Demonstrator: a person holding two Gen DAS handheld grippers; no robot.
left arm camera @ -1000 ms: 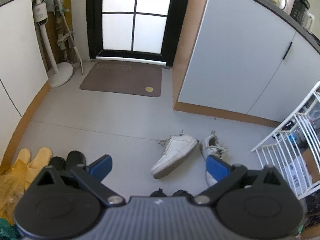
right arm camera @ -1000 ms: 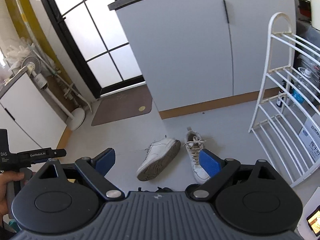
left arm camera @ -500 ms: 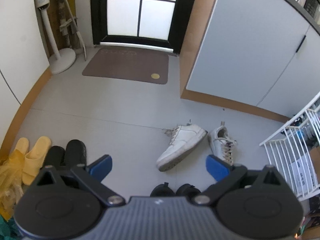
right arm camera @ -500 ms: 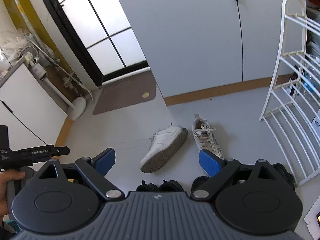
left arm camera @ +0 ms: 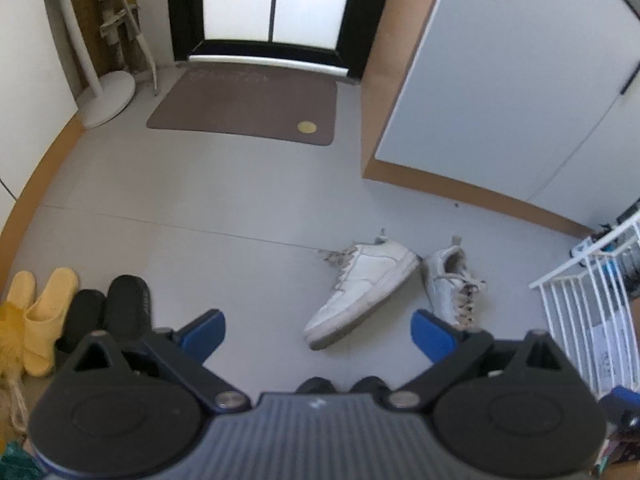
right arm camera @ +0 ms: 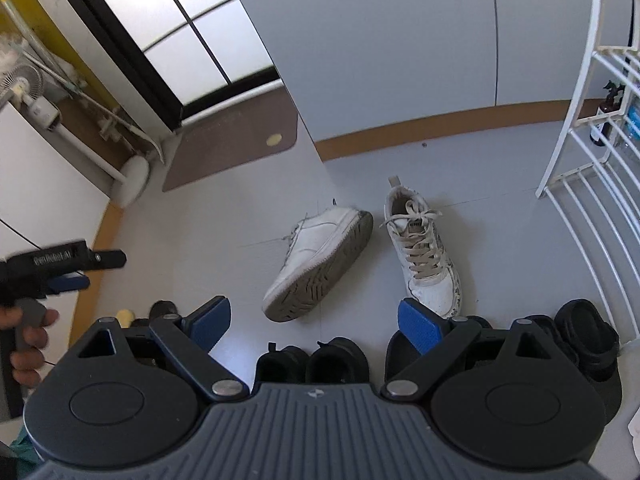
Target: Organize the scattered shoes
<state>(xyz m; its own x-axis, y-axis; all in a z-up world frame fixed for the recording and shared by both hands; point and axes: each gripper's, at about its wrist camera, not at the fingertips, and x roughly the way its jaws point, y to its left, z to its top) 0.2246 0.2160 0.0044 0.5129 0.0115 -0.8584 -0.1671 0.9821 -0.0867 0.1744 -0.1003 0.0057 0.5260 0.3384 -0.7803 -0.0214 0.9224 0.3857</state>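
The left gripper point(left arm camera: 318, 330) had its jaws spread wide, holding nothing. The tipped sneaker point(left arm camera: 362, 288) lay on the floor ahead between them, its upright mate point(left arm camera: 452, 282) just right. The right gripper point(right arm camera: 314, 318) likewise gaped empty above both sneakers.

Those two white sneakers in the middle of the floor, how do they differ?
The left sneaker is tipped on its side, grey sole showing; the right sneaker stands upright, laces on top. The left sneaker looks plain white; the right sneaker has dark speckles along its side. Both are white, laced, lying loose on the floor, heels nearly together.
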